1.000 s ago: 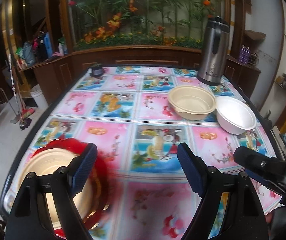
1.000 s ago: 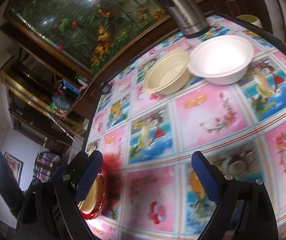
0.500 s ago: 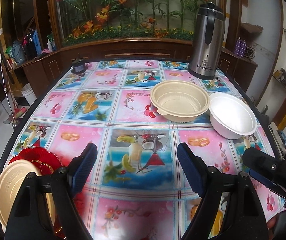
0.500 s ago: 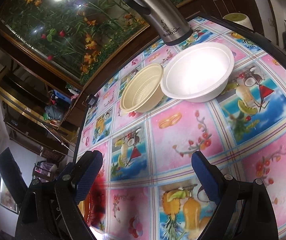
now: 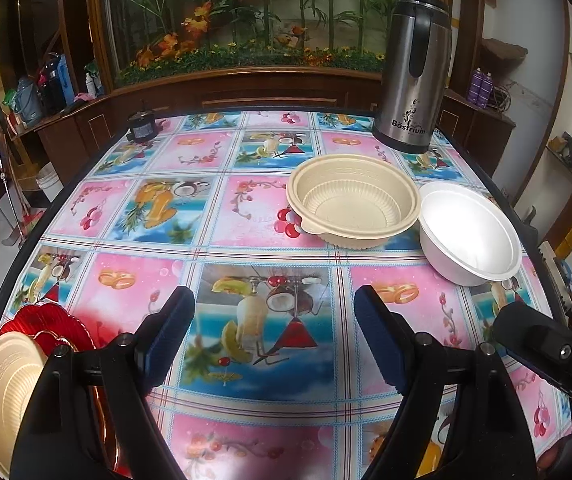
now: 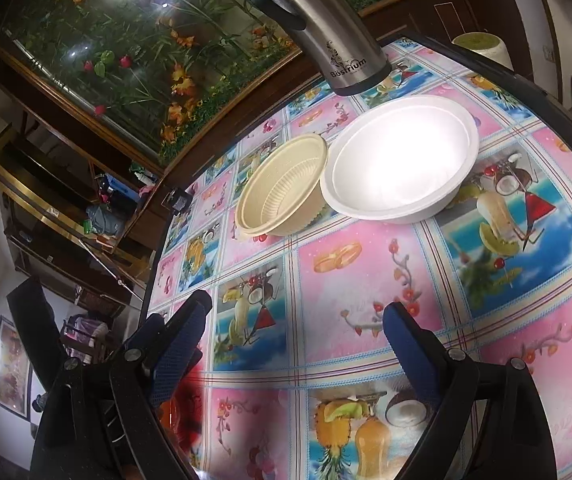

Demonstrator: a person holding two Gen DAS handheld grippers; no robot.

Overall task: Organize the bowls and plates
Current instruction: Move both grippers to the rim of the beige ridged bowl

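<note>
- The table (image 5: pixel 133 280) fills both views under a glossy cloth of pink and blue fruit-and-drink squares; its near edge is cut off by the picture frame and by the two grippers.
- A tall steel flask (image 5: pixel 416 72) stands at the far right of the table, behind the bowls; in the right wrist view its top is cut off by the upper edge.
- The white bowl (image 5: pixel 470 232) sits upright on the right side of the table. Its inside is washed out by glare in the right wrist view, so nothing of its surface can be made out there.
- The cream bowl (image 5: pixel 354 200), ribbed inside, sits just left of the white one. Their rims look as if they meet or overlap, but I cannot tell whether they truly touch.
- At the near left corner lies a red plate (image 5: pixel 45 324) with a cream plate (image 5: pixel 1 392) on it; both are largely hidden behind the left gripper's finger and cut off by the frame. In the right wrist view they are only a red blur behind a finger.
- The left gripper (image 5: pixel 273 336) hovers over the cloth with its jaws wide apart and nothing between them.
- The right gripper (image 6: pixel 298 344) likewise hangs above the table, jaws spread, empty; the bowls lie well beyond its fingertips.
- A small dark object (image 5: pixel 141 128) rests at the far left edge of the table, too small to identify.
</note>
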